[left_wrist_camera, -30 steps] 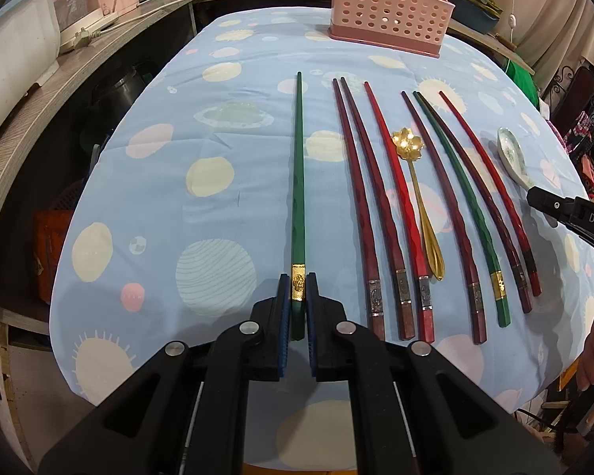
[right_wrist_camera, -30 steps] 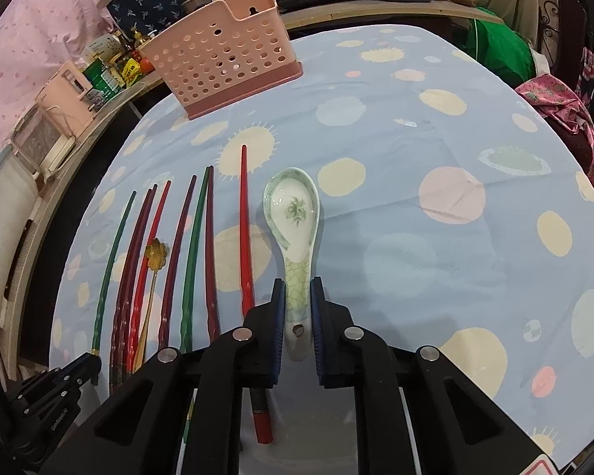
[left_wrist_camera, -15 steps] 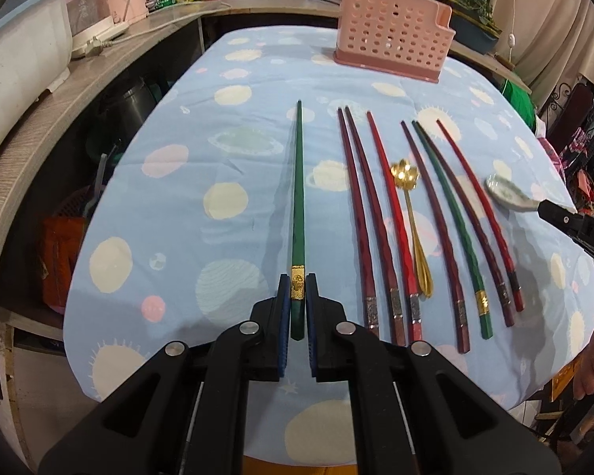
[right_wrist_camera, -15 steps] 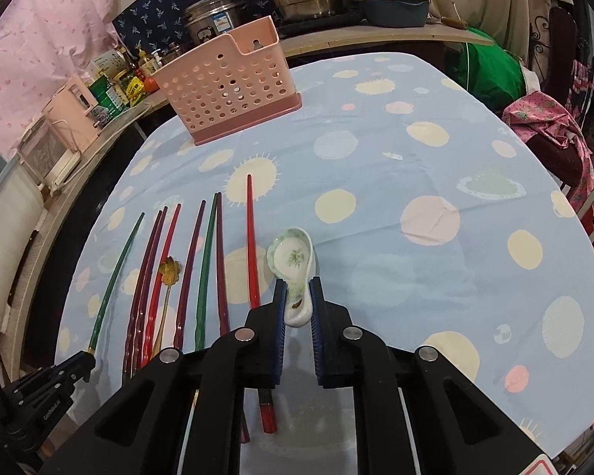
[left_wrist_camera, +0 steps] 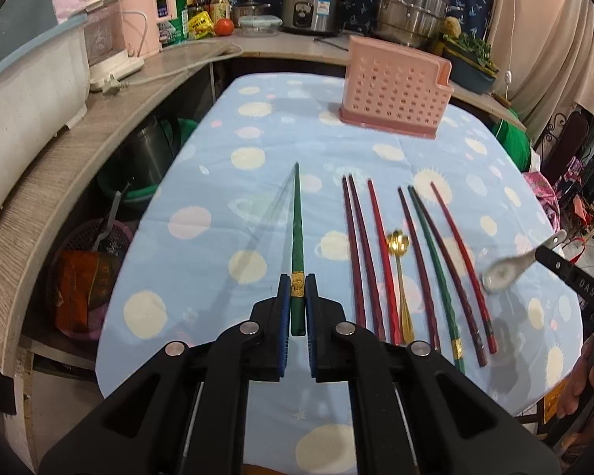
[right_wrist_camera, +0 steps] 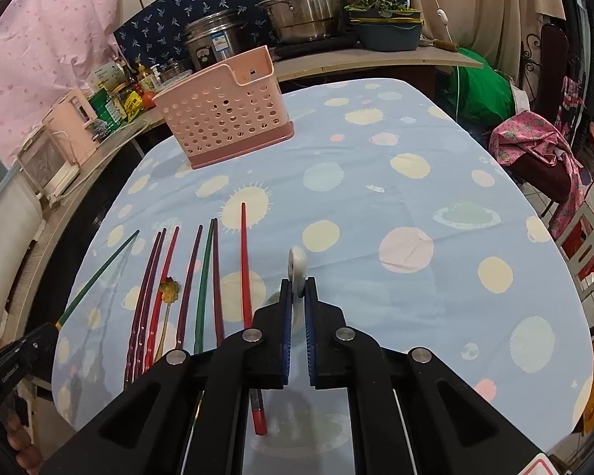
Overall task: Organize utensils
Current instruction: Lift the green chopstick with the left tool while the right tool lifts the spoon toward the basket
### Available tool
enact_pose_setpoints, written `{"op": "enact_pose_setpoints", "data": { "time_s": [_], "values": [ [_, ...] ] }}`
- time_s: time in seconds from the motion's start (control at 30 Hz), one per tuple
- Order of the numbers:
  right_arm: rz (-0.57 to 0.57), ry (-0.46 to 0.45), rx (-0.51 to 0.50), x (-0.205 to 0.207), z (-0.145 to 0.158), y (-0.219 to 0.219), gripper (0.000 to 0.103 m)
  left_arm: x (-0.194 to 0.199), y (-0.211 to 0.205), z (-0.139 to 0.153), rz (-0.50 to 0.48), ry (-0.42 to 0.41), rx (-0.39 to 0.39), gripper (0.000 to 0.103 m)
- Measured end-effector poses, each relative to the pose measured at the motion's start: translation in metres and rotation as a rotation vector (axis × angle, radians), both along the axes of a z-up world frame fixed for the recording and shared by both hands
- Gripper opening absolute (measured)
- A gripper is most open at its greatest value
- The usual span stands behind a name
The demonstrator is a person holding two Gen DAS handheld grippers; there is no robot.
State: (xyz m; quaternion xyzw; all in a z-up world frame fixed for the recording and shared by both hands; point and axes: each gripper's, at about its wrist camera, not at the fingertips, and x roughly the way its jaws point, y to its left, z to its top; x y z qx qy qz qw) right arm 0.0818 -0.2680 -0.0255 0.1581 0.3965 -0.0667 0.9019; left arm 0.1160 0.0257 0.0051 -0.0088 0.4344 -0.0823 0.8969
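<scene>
Both tongs raised, left tongs (left_wrist_camera: 297,291) clamping green chopstick (left_wrist_camera: 297,233), right tongs (right_wrist_camera: 297,297) clamping ceramic spoon (right_wrist_camera: 297,263)

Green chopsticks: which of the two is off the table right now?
The green chopstick clamped in the left gripper, apart at the far left, casting a separate shadow. The other green chopstick lies among the dark red ones.

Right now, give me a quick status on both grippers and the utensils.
Left gripper shut on green chopstick, lifted. Right gripper shut on ceramic spoon, airborne. Pink basket ahead, path open. Six chopsticks and gold spoon on table.
</scene>
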Motion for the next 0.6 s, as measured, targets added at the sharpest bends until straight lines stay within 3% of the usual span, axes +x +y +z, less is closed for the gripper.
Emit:
{"op": "enact_pose_setpoints", "data": {
  "time_s": [0.37,0.6],
  "values": [
    [0.023,-0.076,-0.025,0.018,0.036,-0.004,0.006,0.037,0.008,0.077,0.023,-0.173,-0.014,0.007],
    [0.04,-0.148,-0.019,0.05,0.071,-0.013,0.006,0.068,0.003,0.133,0.024,-0.295,-0.018,0.007]
  ]
}}
